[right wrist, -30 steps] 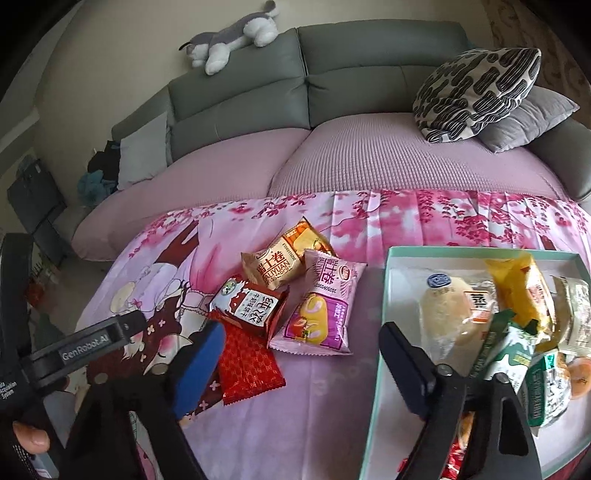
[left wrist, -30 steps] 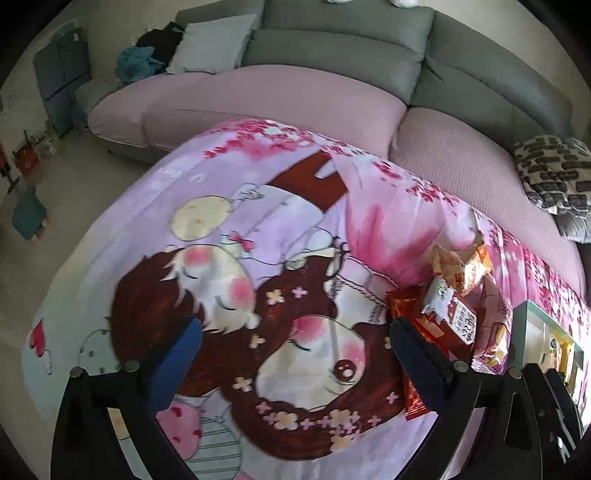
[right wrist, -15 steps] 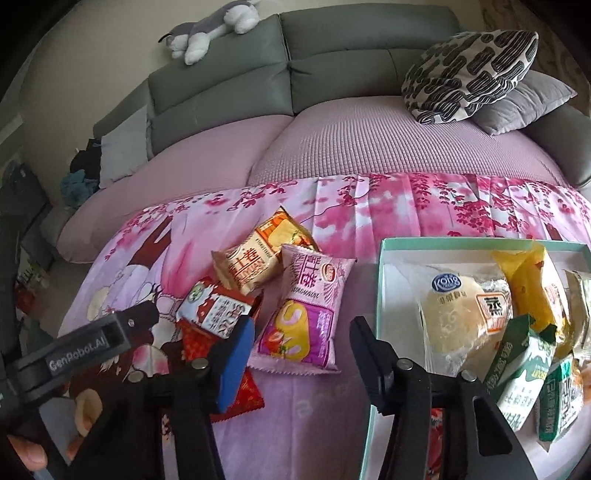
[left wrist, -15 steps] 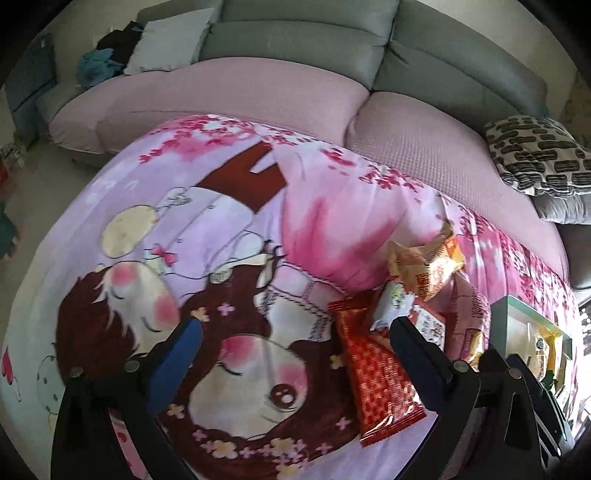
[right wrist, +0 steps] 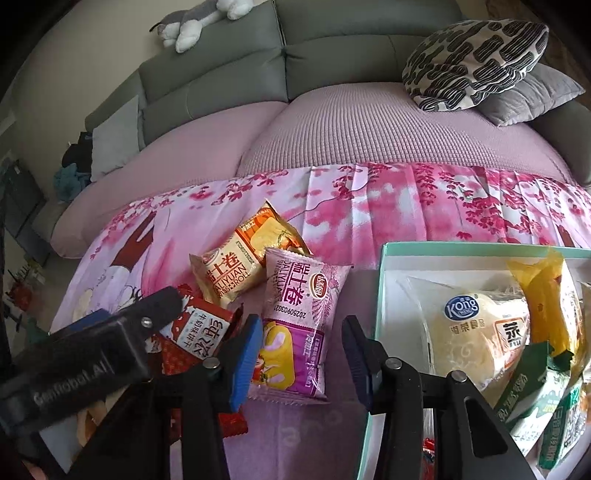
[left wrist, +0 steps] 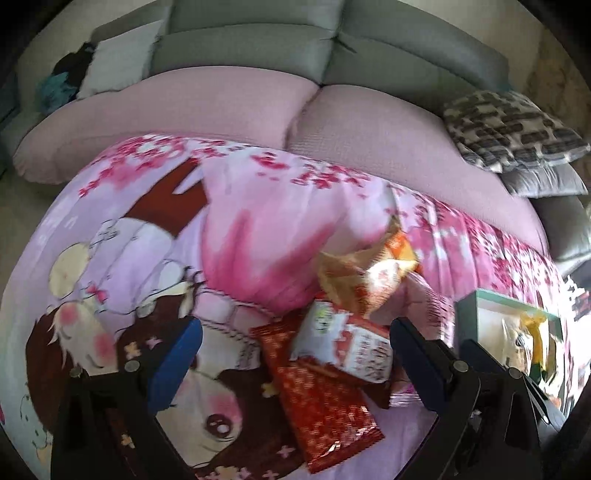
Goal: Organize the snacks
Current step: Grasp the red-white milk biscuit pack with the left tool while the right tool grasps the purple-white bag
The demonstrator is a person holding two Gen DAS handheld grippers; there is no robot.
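Several snack packets lie on a pink cartoon blanket (left wrist: 258,221). My left gripper (left wrist: 291,354) is open wide above a flat red packet (left wrist: 317,398) and a red-and-white packet (left wrist: 343,343) lying on it, touching neither. A gold-orange packet (left wrist: 369,273) lies just beyond. My right gripper (right wrist: 299,358) hangs over the near end of a purple packet (right wrist: 295,314). Its jaws are closing with the packet between them, and the pads do not press on it. The left gripper's black body (right wrist: 92,354) shows at the left of the right wrist view.
A teal-rimmed box (right wrist: 380,295) at the right holds a pale bun packet (right wrist: 472,332), a yellow packet (right wrist: 543,295) and green packets (right wrist: 532,391). Behind the blanket is a sofa with a patterned cushion (right wrist: 472,59) and a plush toy (right wrist: 199,22).
My left gripper has swung right until the red packets lie between its fingers. My right gripper has come down over the purple packet and its jaws have narrowed a lot.
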